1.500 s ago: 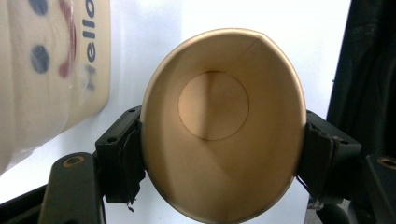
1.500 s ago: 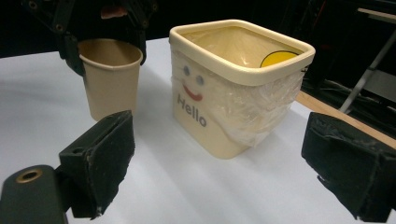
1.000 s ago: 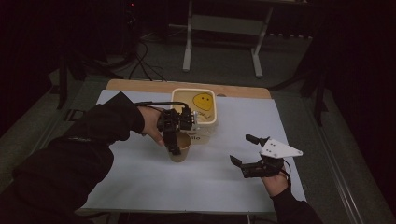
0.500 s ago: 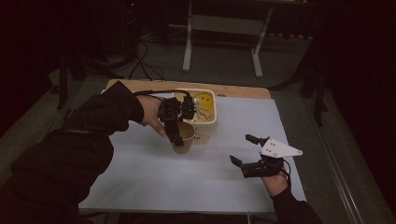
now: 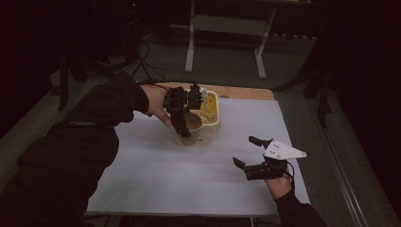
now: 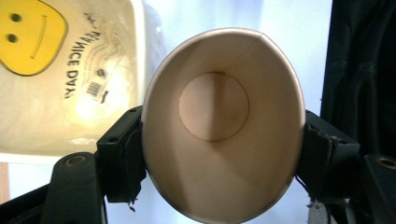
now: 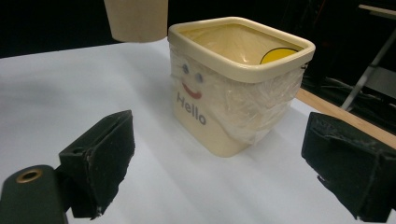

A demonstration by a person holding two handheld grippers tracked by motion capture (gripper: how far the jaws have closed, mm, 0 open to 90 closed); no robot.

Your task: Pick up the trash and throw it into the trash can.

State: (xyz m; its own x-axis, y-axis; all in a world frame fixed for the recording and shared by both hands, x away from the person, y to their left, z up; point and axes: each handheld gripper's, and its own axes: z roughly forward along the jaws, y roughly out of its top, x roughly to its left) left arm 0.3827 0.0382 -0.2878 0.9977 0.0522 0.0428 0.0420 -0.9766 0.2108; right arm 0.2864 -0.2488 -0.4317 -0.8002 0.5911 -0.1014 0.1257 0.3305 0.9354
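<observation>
- High view: your left claw (image 5: pixel 185 126) is clamped on the paper cup (image 5: pixel 190 130) and has carried it up and toward the cream bin (image 5: pixel 212 124) since a second ago, when it sat lower on the white counter (image 5: pixel 189 175); the cup now hangs against the bin's near side, so the drop into the bin looks close; your right claw (image 5: pixel 249 153) rests with jaws spread wide and empty, where it was before.
- Left gripper view: you look straight into the cup (image 6: pixel 219 126), squeezed to an oval between both pads (image 6: pixel 123 158); it is empty; the bin's smiley liner (image 6: pixel 70 70) lies just beside it.
- Right gripper view: the cup's base (image 7: pixel 136 21) hangs above the counter, its foot level with the bin's rim (image 7: pixel 243 60); lift a little more before you clear it.
</observation>
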